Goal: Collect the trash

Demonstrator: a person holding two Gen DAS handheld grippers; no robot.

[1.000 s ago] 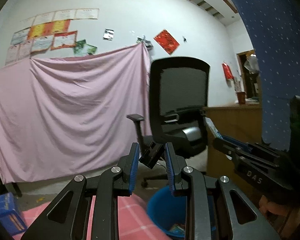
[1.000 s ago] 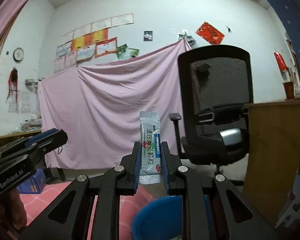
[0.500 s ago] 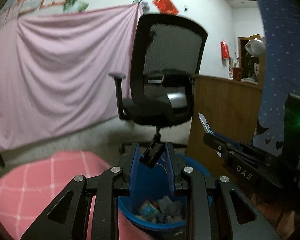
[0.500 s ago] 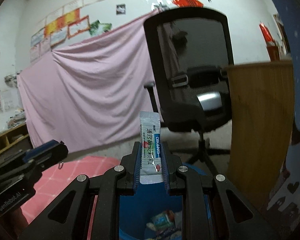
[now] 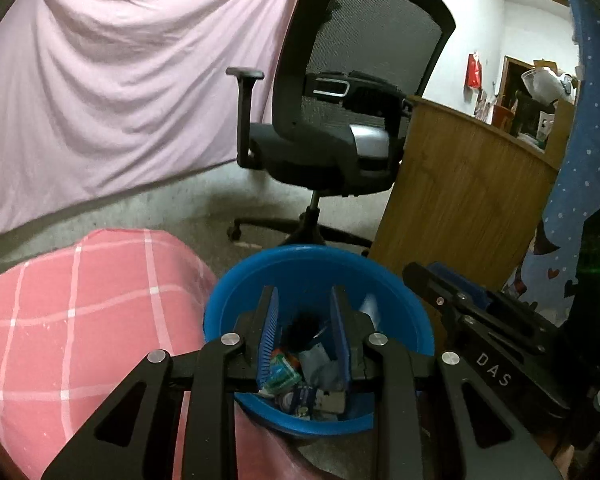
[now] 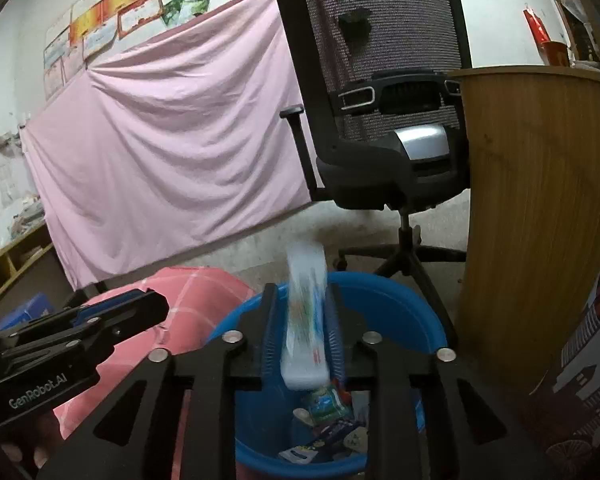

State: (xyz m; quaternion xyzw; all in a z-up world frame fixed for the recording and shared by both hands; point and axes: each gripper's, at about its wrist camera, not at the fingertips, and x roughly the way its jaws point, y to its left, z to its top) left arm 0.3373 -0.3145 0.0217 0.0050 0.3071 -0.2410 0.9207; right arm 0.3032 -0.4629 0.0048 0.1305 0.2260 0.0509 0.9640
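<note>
Tongs, right (image 6: 302, 328): jaws just opened, blurred white sachet (image 6: 305, 316) loose between them | left tongs (image 5: 305, 332): parted, dark scrap (image 5: 303, 326) between, contact unclear | both above blue bin (image 5: 412, 308) holding wrappers | office chair (image 5: 340, 120) behind.

A: What's carrying stuff here?

B: Grey floor (image 5: 188, 216), looks like concrete. Blue bin (image 5: 260, 280) stands on it, w/ wrappers inside.

A: Anything else on the floor?

B: Black office chair (image 5: 340, 152) just behind the bin, wheeled base down. Wooden desk panel (image 5: 460, 200) to the right of it. Pink checked cushion or cover (image 5: 80, 304) touching the bin's left side; can't tell what's under it.
</note>
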